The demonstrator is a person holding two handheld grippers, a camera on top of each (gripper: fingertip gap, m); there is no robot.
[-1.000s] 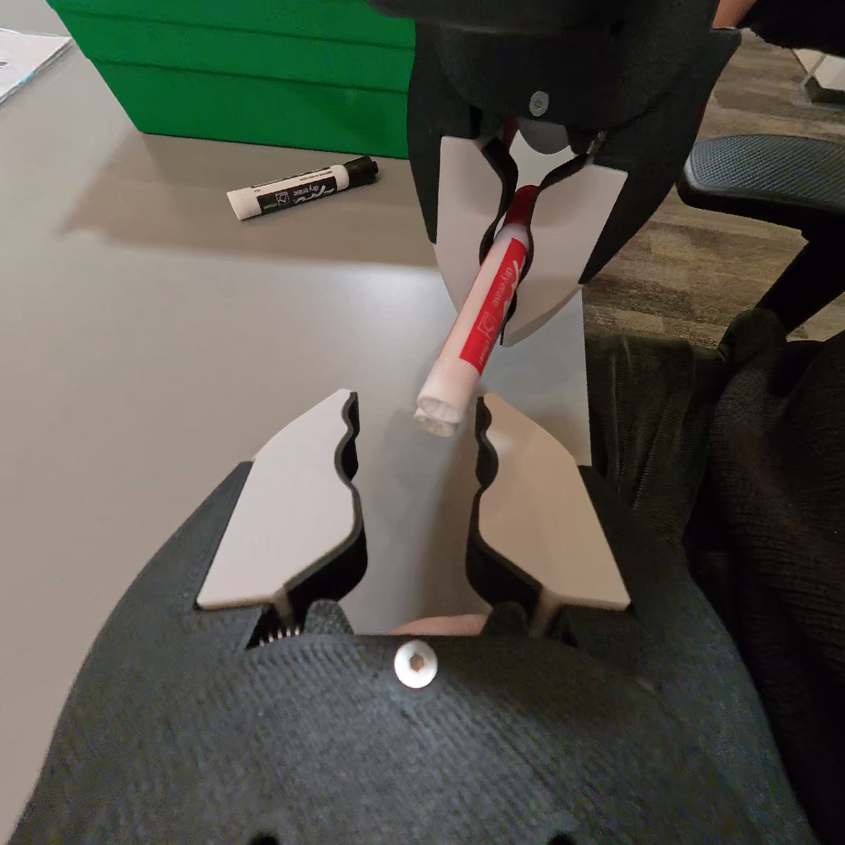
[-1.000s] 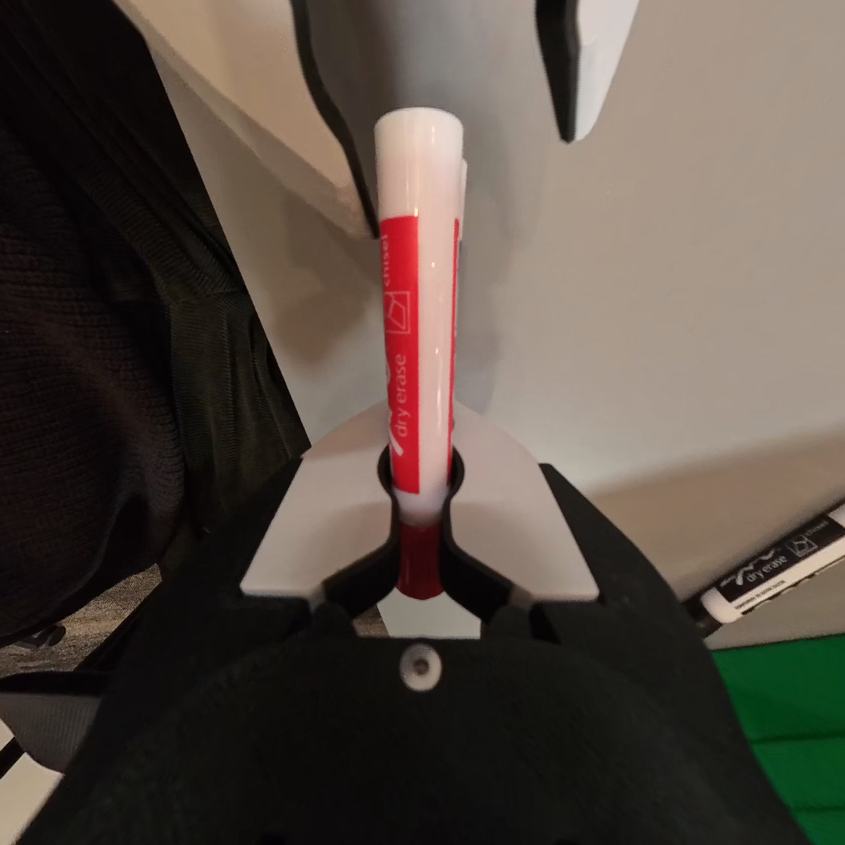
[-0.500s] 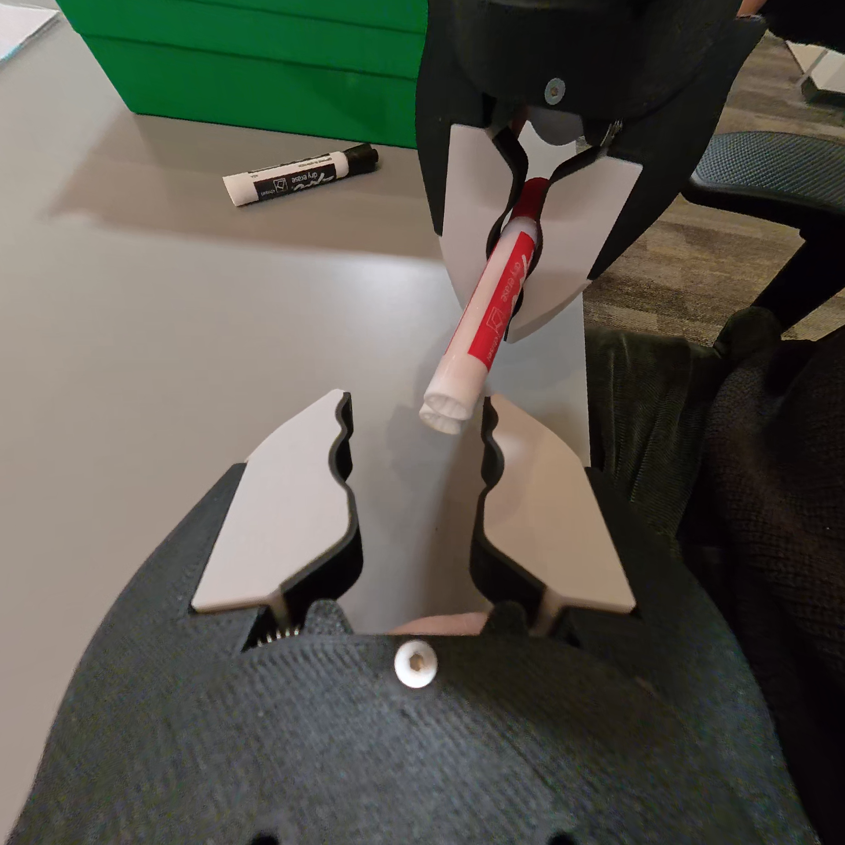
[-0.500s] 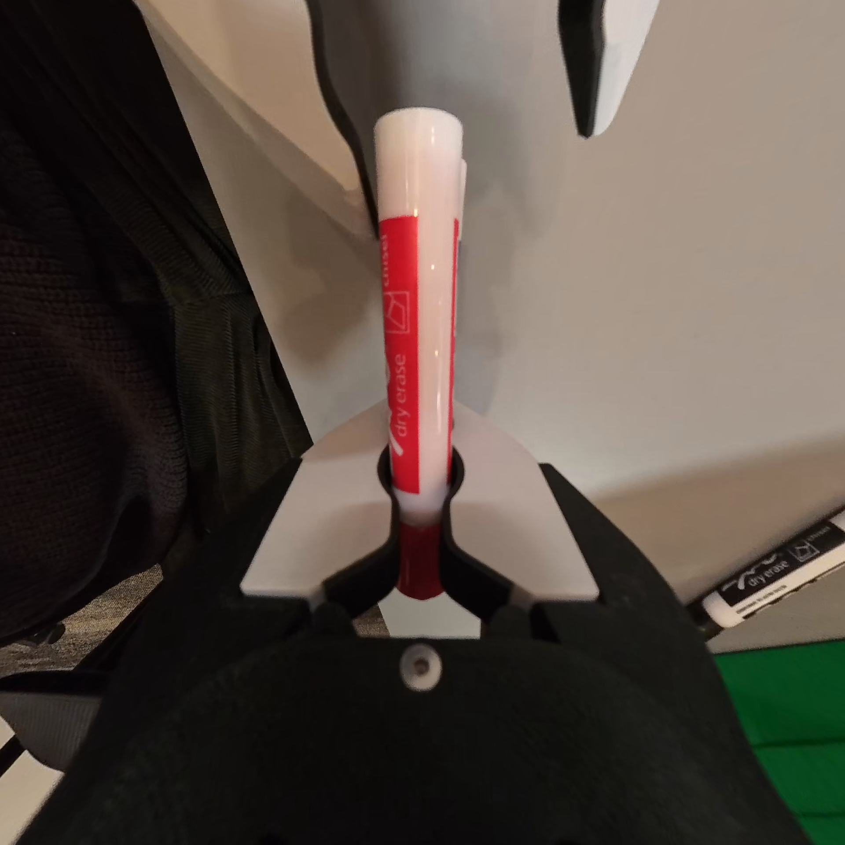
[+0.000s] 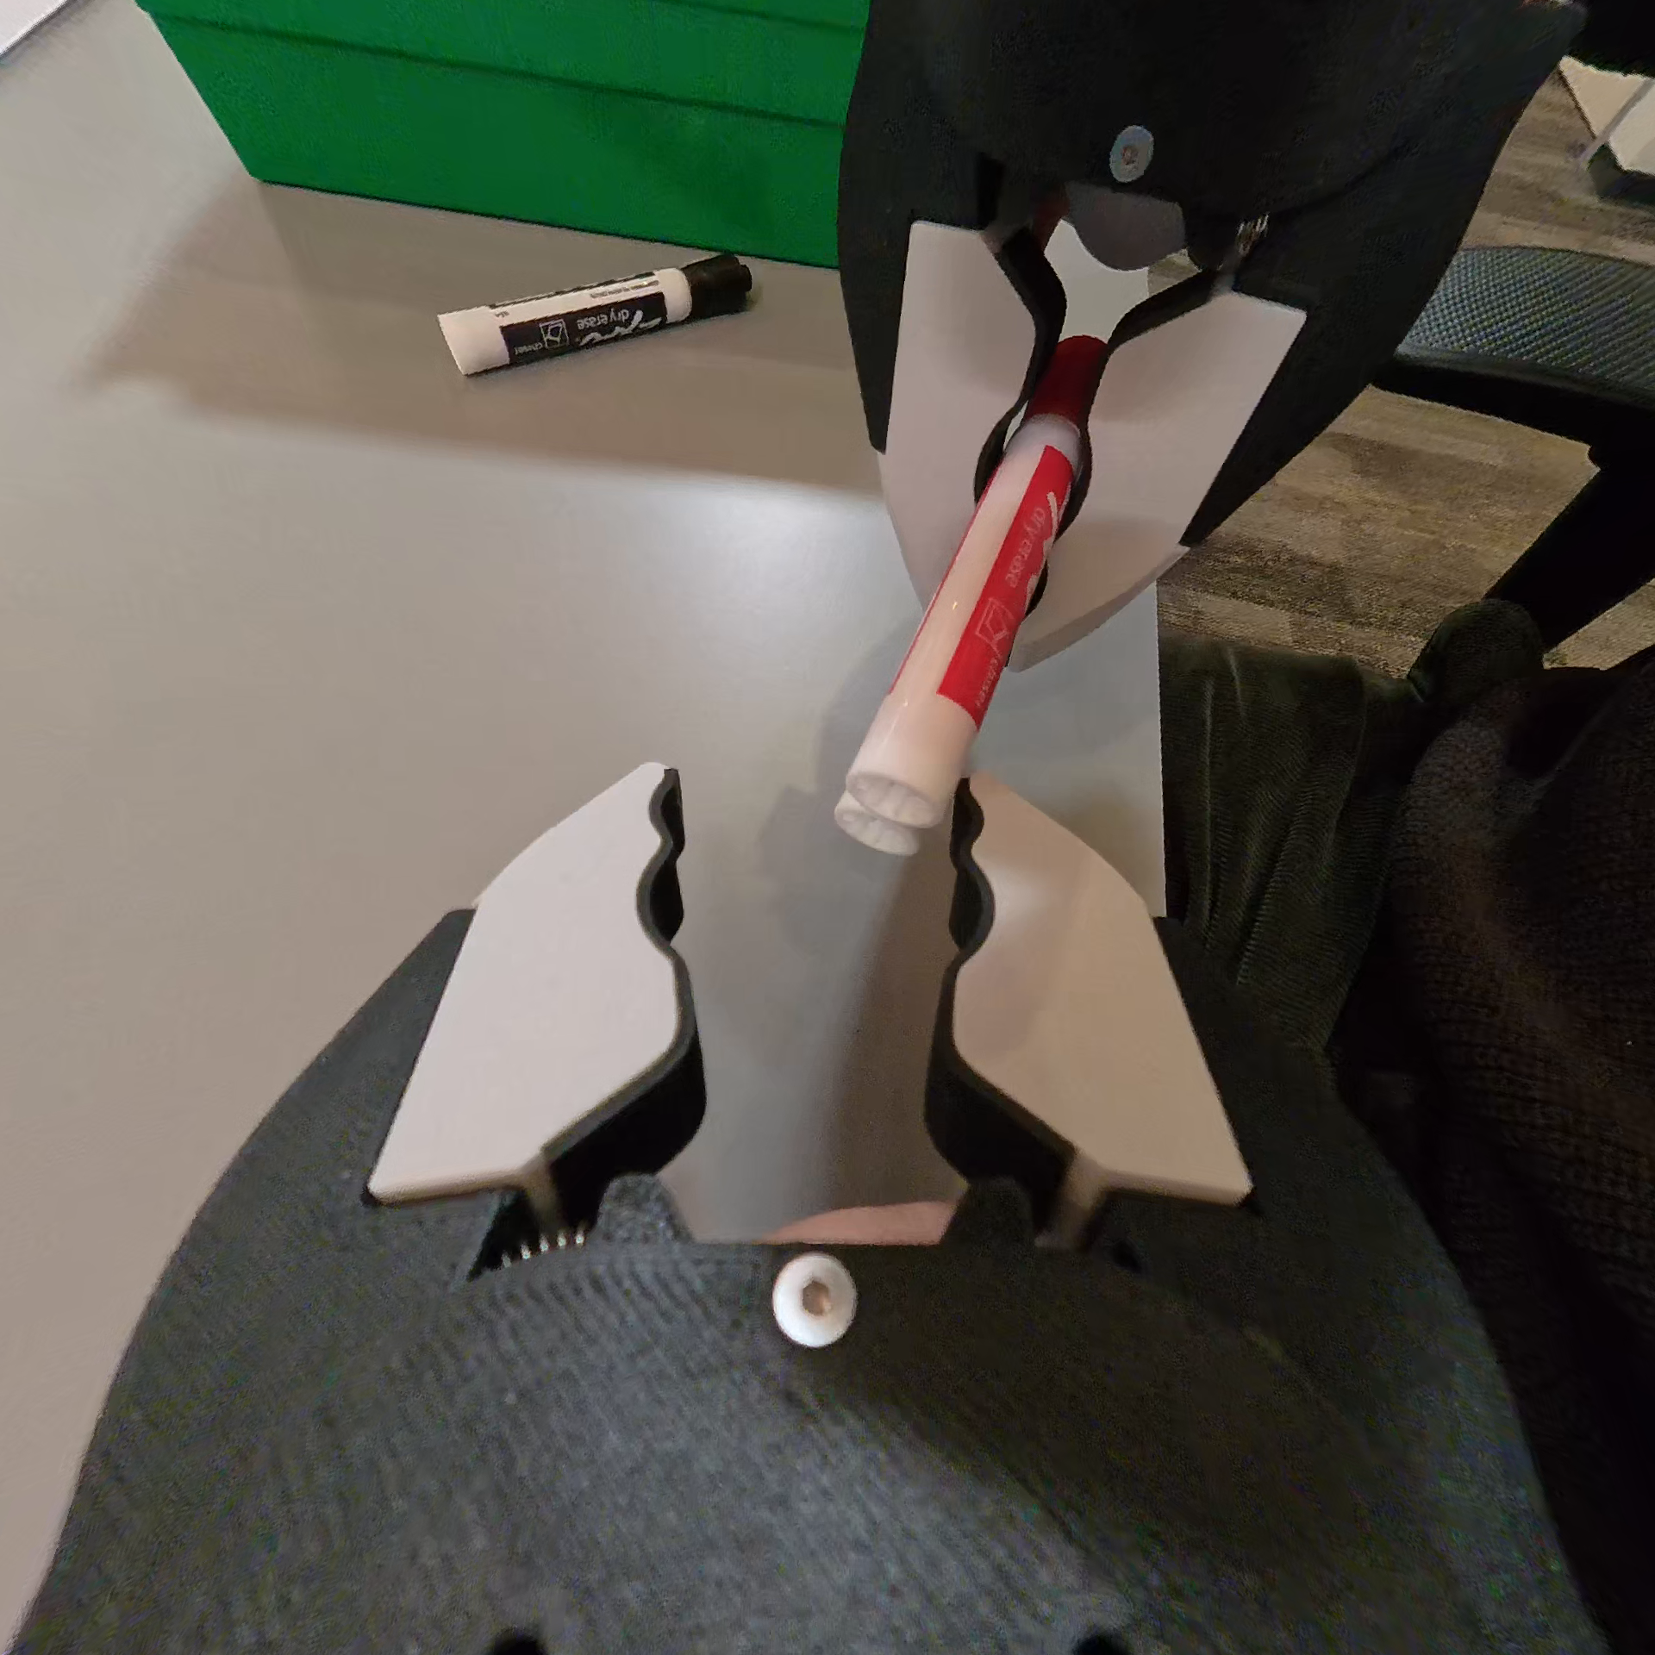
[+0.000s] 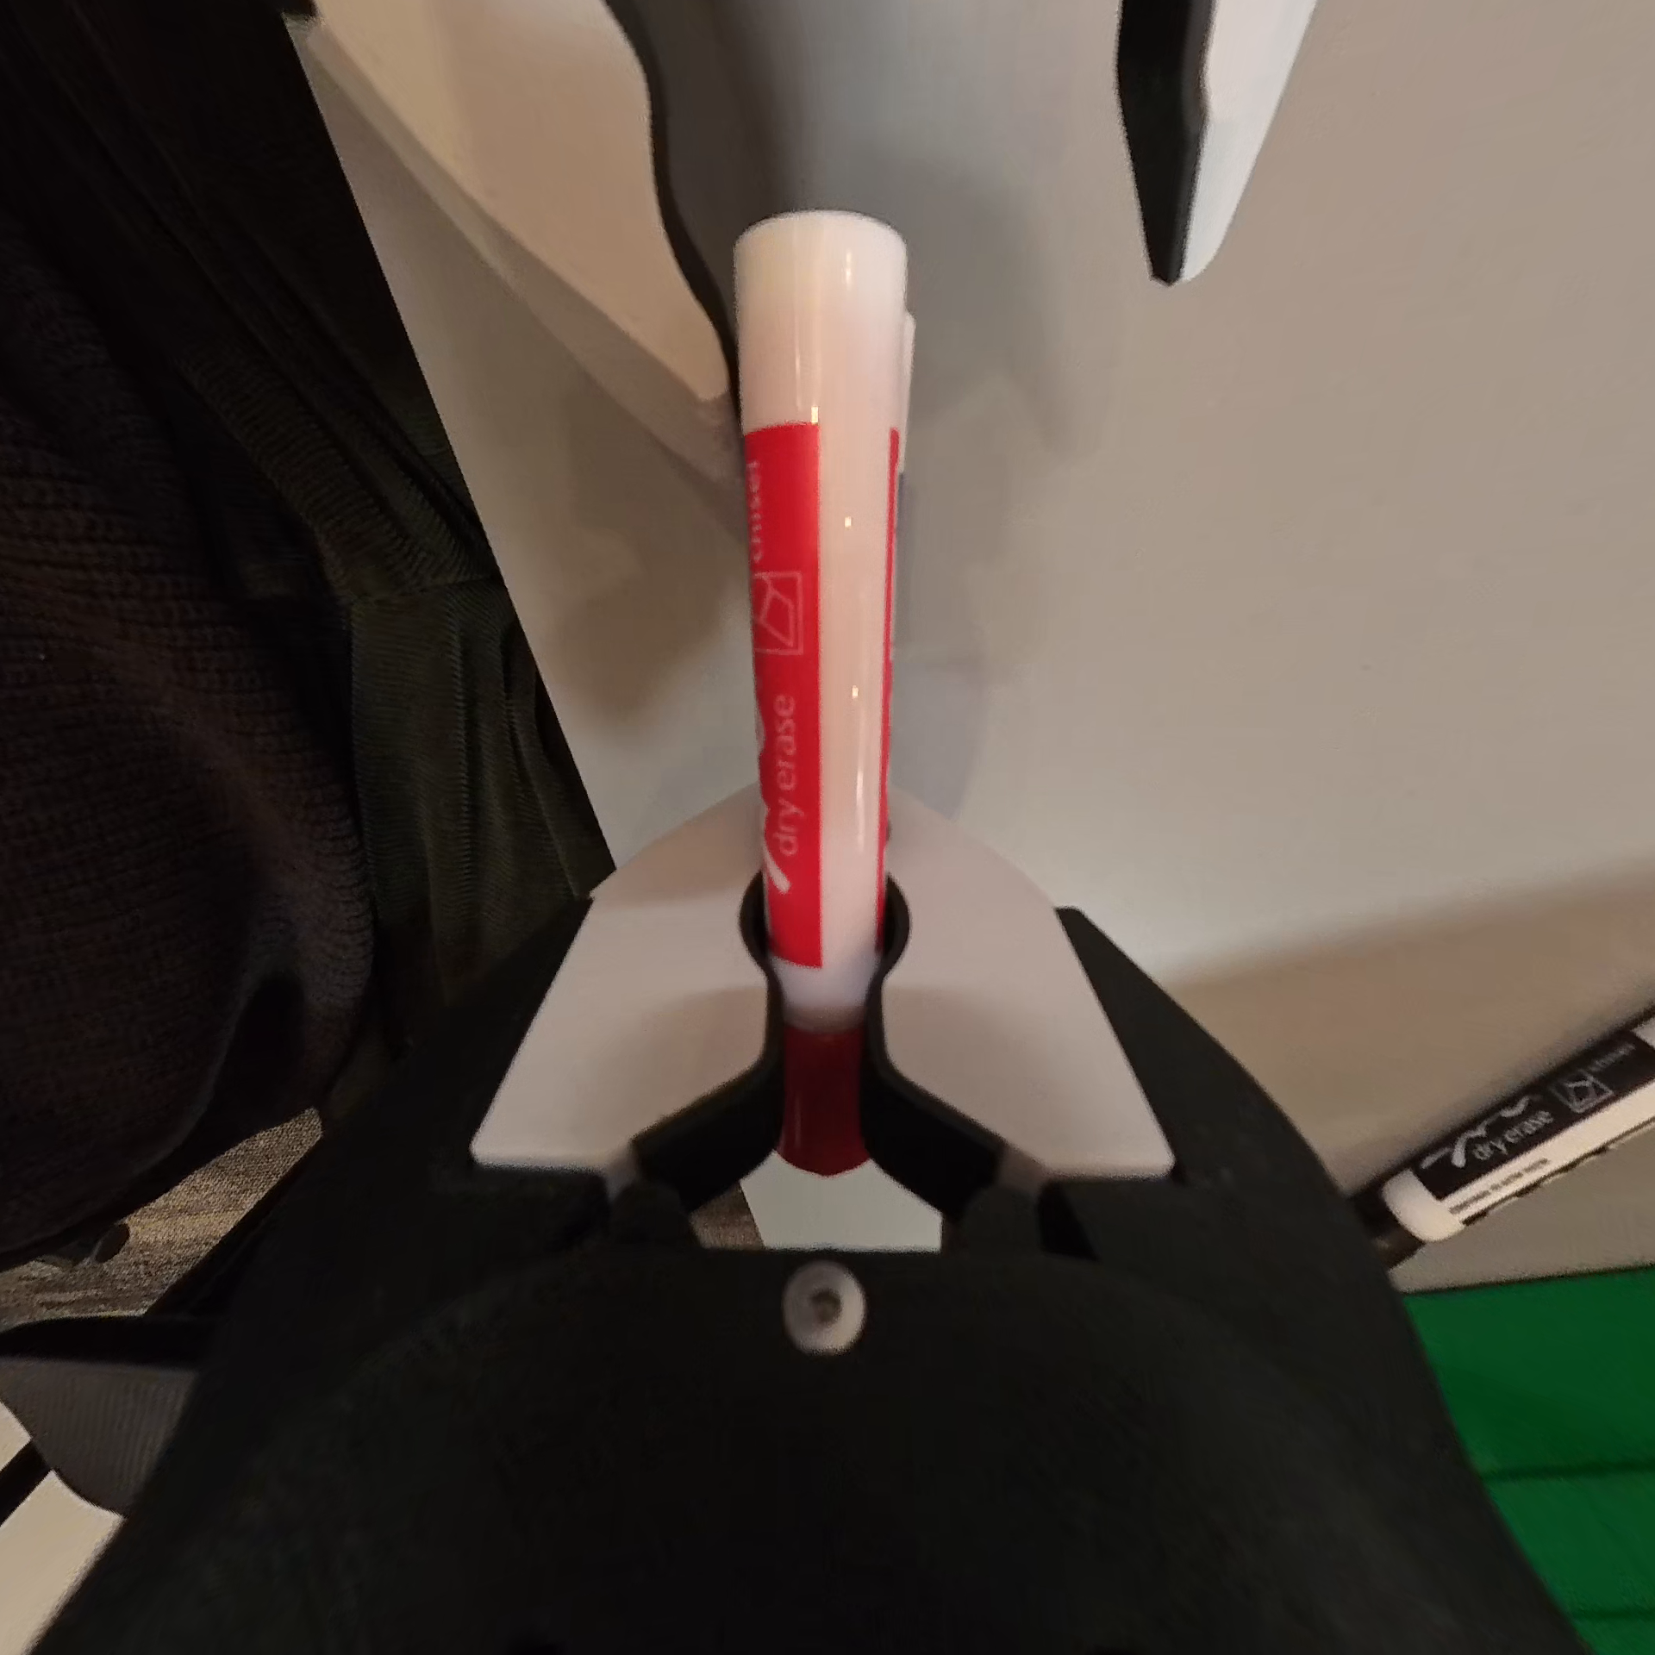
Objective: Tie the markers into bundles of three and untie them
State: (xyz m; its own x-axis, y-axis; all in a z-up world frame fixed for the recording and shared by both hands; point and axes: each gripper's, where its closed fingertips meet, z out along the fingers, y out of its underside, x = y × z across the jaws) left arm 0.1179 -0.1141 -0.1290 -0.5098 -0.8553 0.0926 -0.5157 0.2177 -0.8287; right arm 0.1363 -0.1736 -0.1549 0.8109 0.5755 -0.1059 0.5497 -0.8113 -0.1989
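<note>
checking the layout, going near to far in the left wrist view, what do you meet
left gripper, open → white end of the red marker → right gripper, shut on it → black marker lying on the table → green box

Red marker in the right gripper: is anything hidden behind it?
Yes. In the left wrist view a second white barrel end peeks out right under the red marker. The right gripper is shut on both. The second marker's colour is covered.
</note>
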